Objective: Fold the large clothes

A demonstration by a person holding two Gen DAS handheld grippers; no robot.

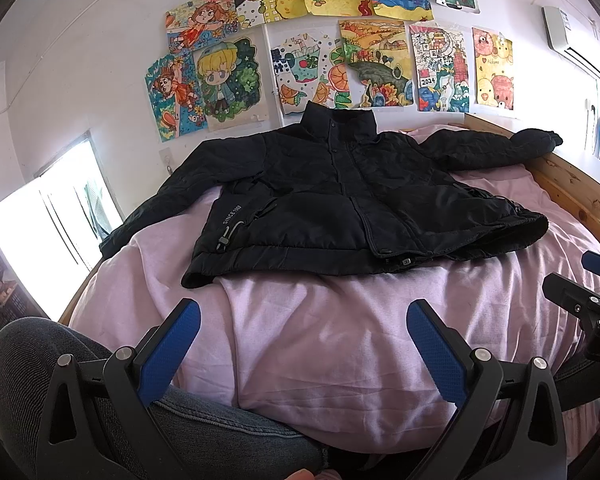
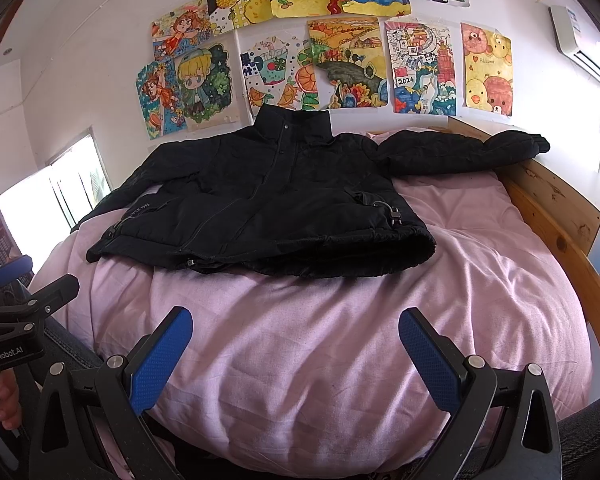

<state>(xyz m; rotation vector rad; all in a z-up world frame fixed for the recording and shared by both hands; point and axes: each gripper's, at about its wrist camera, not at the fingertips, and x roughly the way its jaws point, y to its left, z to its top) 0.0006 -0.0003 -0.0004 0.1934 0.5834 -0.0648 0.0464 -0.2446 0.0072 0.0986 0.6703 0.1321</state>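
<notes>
Padded black zip-front jacket lies flat on pink bed: soft, bulky, likely slippery; grip sleeve cuffs; both grippers' jaws wide, empty.

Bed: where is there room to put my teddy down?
The pink quilt lies bare between the black puffy jacket's hem and the grippers, and on the right up to the wooden bed rail. The far half is crowded: the jacket covers it, one sleeve draped over the rail.

The left gripper hangs with its blue pads spread wide over the pink bedsheet. Ahead of it lies the black jacket, front up. The right gripper shows off to its right.
</notes>
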